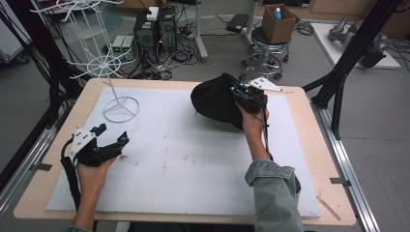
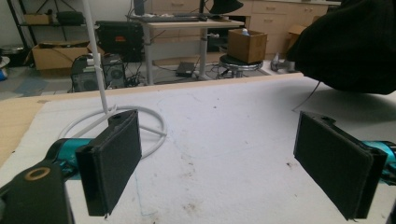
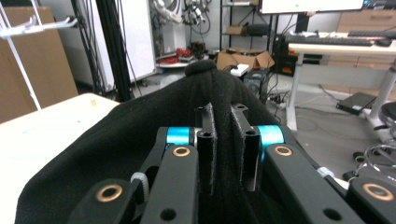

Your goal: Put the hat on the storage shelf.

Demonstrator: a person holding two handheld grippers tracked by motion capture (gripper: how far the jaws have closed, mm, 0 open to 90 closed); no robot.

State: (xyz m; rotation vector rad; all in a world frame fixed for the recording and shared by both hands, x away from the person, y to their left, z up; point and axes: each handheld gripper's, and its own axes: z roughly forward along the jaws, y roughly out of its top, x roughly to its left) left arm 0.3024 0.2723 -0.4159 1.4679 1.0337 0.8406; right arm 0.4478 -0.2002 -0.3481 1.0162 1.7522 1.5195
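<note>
Your right gripper [image 3: 224,140] pinches a fold of the black hat [image 1: 212,99], right of the white stand [image 1: 121,108]. Left gripper [image 2: 219,158] jaws are spread, empty. Lift steadily, keeping the fold pinched.

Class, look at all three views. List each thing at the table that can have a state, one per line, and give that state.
left gripper: jaws wide apart, holding nothing, low over the white mat.
right gripper: jaws closed on a fold of the black hat.
black hat: pinched and bunched at the far side of the mat.
white wire stand: upright on its ring base, no hat on it.
white mat: flat, stained.
</note>
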